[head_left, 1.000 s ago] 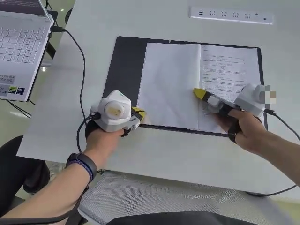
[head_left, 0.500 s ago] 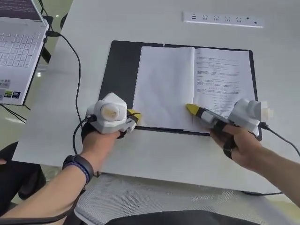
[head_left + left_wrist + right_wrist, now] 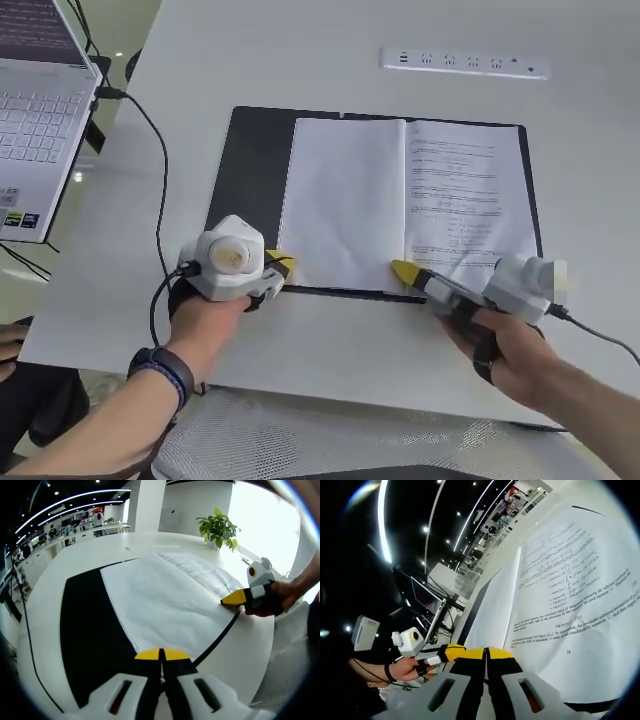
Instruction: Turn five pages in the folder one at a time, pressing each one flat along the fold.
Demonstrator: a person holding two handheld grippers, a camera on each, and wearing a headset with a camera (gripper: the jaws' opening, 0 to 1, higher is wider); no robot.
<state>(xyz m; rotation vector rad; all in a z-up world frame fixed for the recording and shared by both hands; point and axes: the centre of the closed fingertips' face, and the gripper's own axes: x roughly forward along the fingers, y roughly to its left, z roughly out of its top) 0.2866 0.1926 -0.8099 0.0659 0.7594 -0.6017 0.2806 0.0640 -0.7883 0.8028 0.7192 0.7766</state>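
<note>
The print on the right page (image 3: 465, 190) is too small to read. The left gripper (image 3: 284, 265) and the right gripper (image 3: 403, 270), both with jaws pressed together and empty, sit at the near edge of the folder (image 3: 255, 160).

Left claw (image 3: 283, 265) at seven o'clock of the head view: black, tipped yellow, trailing a thin black left cable (image 3: 158, 300). Dark wristband (image 3: 160, 362) behind it. Right claw (image 3: 403, 271) at five o'clock: yellow-tipped too, with black right cable (image 3: 590, 335) and black finger strap (image 3: 484, 352).

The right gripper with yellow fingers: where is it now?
In the head view the right gripper sits at the near edge of the open black folder, its fingers at the foot of the fold beside the printed white page.
</note>
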